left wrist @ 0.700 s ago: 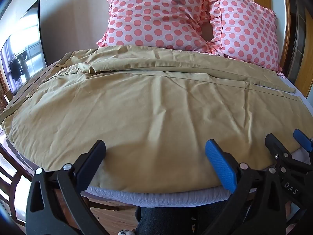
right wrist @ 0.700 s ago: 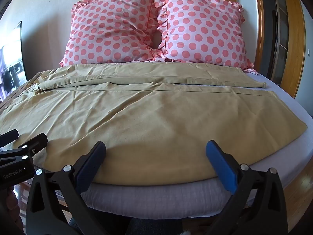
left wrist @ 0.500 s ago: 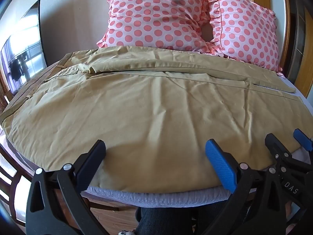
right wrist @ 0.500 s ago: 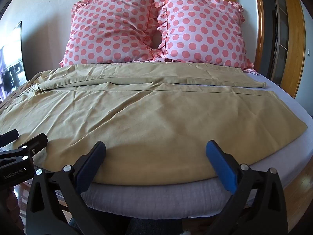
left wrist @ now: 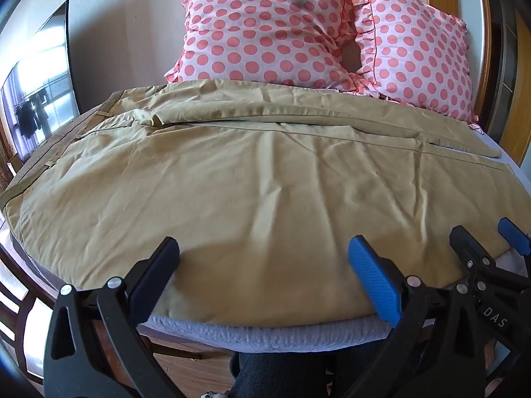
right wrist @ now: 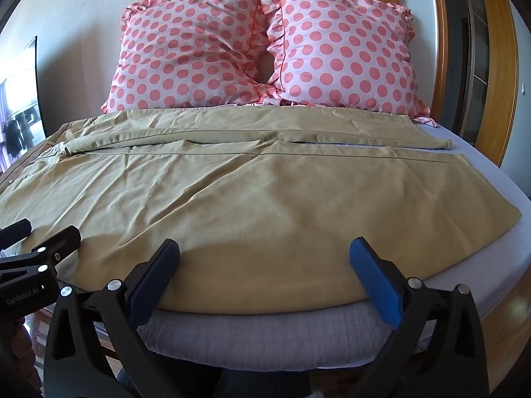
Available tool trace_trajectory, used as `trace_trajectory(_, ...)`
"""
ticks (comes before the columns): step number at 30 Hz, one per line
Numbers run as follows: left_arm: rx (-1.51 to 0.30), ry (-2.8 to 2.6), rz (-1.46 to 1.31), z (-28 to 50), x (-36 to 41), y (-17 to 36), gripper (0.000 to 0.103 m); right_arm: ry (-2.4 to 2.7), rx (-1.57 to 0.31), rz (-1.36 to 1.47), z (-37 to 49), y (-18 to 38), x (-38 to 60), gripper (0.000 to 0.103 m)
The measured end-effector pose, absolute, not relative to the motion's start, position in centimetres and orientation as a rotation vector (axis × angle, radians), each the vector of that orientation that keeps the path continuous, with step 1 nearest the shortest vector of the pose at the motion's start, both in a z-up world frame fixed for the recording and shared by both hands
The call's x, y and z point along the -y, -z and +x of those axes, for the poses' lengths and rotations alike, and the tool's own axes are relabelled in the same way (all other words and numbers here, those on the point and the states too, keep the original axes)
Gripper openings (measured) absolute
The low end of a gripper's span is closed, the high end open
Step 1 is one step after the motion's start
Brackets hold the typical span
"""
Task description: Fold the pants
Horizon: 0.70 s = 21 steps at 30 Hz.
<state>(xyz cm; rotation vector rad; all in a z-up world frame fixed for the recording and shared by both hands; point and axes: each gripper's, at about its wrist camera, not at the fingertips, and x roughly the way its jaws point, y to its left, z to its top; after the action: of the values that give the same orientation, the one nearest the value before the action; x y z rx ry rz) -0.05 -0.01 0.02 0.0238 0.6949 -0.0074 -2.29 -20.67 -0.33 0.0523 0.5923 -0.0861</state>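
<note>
1. Your khaki pants (left wrist: 265, 179) lie spread flat on the bed (right wrist: 265, 331), filling mid-frame, long axis left to right, waistband at the left
2. Left gripper (left wrist: 264, 273) and right gripper (right wrist: 264, 273) both gape wide, empty, at the near hem
3. Left is nearer the waistband

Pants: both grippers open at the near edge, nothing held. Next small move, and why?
Probably lower both grippers onto the near edge of the pants and close. The left gripper and right gripper hang open above that edge; the pants lie flat, legs side by side, so lifting it starts the fold.
</note>
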Motion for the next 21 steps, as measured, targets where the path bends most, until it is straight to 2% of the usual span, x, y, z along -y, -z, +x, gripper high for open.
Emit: trace_trajectory(21,-0.684,0.007,0.025,-0.34,0.28,-0.73,0.101,0.086,-0.589,0.052,-2.39,0.31,20.65,0.102)
